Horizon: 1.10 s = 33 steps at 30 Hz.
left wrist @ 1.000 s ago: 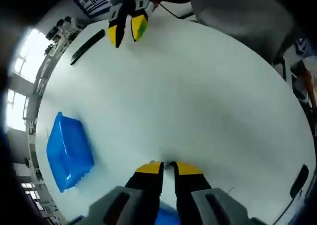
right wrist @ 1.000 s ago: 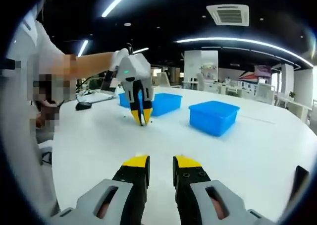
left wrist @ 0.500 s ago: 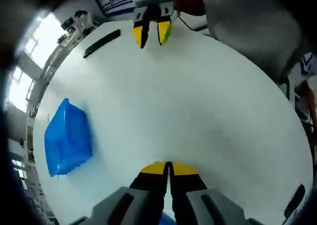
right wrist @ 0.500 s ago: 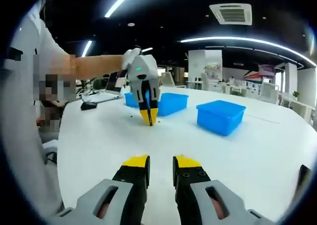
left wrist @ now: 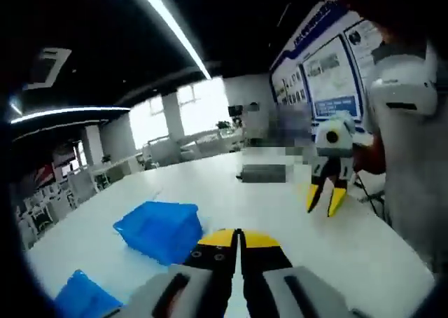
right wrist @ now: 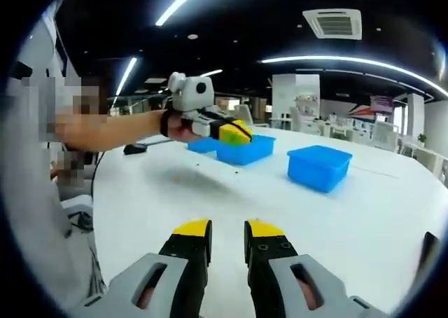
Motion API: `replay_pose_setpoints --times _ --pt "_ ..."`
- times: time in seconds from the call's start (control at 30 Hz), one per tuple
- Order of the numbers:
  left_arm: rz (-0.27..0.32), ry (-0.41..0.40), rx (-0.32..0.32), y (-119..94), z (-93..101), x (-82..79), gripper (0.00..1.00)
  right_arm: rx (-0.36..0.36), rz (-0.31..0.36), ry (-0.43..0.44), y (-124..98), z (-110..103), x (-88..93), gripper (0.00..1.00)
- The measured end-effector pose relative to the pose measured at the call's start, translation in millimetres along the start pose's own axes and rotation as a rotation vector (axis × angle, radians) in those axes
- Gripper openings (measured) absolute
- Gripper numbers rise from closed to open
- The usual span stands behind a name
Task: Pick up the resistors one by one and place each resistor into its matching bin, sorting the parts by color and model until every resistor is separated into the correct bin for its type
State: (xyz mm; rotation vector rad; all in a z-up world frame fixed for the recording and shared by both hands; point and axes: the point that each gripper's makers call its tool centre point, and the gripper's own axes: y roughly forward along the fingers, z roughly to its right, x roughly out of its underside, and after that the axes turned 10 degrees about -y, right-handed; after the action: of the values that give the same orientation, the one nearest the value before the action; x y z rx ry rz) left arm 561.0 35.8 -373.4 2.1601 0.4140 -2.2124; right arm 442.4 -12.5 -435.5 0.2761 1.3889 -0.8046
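Now our left yellow-tipped tongs (left wrist: 236,235), pressed together on something too small to make out, hold nearer the blue plastic bins (left wrist: 159,227) ahead-left; our right tongs (right wrist: 227,229) hang slightly parted, pinching nothing above the white counter (right wrist: 392,220).

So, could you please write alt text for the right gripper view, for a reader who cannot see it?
The right tongs, yellow-tipped and slightly open, hover low over a white round table. Across it, a person's hand holds the left tongs level above the table, near three blue plastic bins.
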Motion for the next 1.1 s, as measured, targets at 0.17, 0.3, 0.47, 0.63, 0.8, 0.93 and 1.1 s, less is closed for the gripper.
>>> replay_pose_setpoints --times 0.17,0.3,0.47,0.63,0.8,0.93,1.1 --pt "0.026 -0.081 -0.165 26.6 -32.5 -11.6 0.05 0.012 0.009 -0.005 -10.8 -3.3 -4.3 0.21" --pt "0.033 -0.212 -0.336 37.4 -69.1 -8.3 0.05 0.034 -0.003 0.0 -19.4 -2.3 1.5 0.21" --pt "0.035 -0.304 -0.438 46.9 -97.9 -4.3 0.05 0.066 -0.015 0.023 -30.3 2.0 8.4 0.21" --pt "0.013 -0.276 -0.48 56.9 -111.0 3.9 0.05 0.1 -0.02 0.02 -41.1 6.7 8.1 0.21" --pt "0.031 -0.325 -0.524 59.8 -122.9 7.1 0.06 0.139 -0.008 0.033 -52.6 9.2 7.2 0.21" --pt "0.065 -0.38 -0.526 56.7 -125.4 2.3 0.15 0.14 -0.022 0.04 -55.1 6.9 13.8 0.21" --pt "0.053 -0.352 -0.505 51.9 -119.3 -5.6 0.21 0.122 -0.034 0.034 -54.4 2.1 15.7 0.21"
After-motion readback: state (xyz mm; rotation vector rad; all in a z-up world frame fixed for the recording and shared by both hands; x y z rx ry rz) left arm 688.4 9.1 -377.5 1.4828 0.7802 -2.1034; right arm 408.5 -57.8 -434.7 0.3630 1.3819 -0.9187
